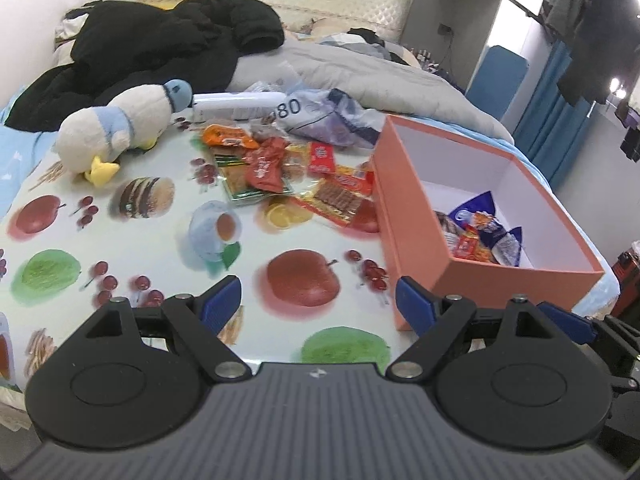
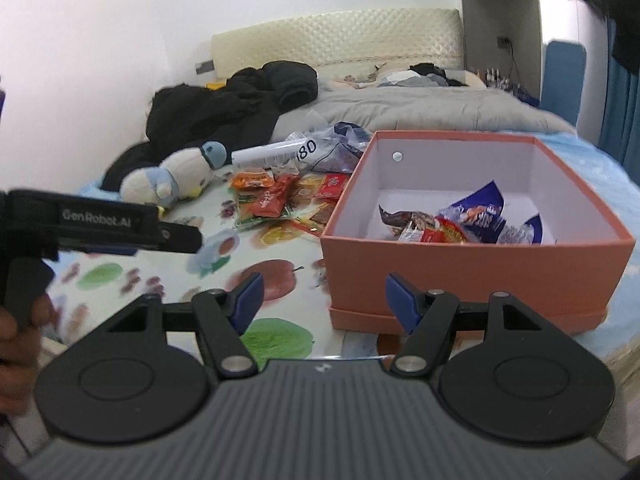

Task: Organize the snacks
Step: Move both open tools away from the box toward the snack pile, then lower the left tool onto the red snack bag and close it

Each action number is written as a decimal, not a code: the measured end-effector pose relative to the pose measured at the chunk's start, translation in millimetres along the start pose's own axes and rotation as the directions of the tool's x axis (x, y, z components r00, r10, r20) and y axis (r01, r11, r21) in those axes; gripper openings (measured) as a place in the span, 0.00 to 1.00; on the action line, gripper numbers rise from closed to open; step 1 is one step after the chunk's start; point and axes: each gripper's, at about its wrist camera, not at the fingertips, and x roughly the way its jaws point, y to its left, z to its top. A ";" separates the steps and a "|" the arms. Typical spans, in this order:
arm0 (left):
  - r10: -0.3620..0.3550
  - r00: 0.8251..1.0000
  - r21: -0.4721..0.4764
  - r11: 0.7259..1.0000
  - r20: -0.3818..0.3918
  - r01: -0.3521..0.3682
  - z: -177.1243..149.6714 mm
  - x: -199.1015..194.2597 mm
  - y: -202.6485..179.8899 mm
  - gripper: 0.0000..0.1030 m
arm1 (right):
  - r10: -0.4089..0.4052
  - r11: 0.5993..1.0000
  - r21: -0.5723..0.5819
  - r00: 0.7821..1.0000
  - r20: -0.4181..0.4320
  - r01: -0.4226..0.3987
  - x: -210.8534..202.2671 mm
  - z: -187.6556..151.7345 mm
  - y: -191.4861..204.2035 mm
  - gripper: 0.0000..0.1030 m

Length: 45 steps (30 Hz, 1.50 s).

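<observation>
Fruit-printed tablecloth (image 1: 132, 248) covers the bed; loose snack packets (image 1: 280, 172) lie mid-cloth, the orange box (image 1: 416, 216) at their 3 o'clock holding more, a plush duck (image 1: 120, 128) at 9 o'clock. Left gripper (image 1: 318, 304) and right gripper (image 2: 324, 300) hover spread, empty.

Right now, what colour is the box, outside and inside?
The box is salmon-orange outside, white inside; clearest in the right wrist view.

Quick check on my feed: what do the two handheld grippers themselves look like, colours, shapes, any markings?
Both match: the left gripper and right gripper have black linkage arms with silver pivot pins, round black discs either side, a ribbed grey body with a small white logo, and blue finger pads. Seen from the right wrist, the left unit's black side reads "GenRobot.AI" in white.
</observation>
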 end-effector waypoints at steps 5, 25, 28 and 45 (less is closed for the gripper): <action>0.022 1.000 -0.008 1.000 -0.008 -0.023 4.8 10.6 21.9 0.84 | 0.008 0.999 -0.032 1.000 -0.015 -0.008 10.5 -0.4 13.3 0.66; -0.102 0.995 -0.099 0.990 0.006 0.102 49.8 81.5 100.4 0.68 | -0.031 0.983 -0.182 0.998 -0.055 0.021 69.3 3.2 94.1 0.49; -0.137 0.991 -0.132 0.982 0.009 0.137 62.3 102.5 112.4 0.68 | -0.066 0.981 -0.184 0.997 -0.037 0.058 93.3 5.8 105.0 0.48; -0.267 0.958 -0.139 0.958 -0.104 0.252 144.0 253.2 123.2 0.68 | -0.330 0.944 0.019 0.944 0.004 0.330 253.6 22.4 95.4 0.50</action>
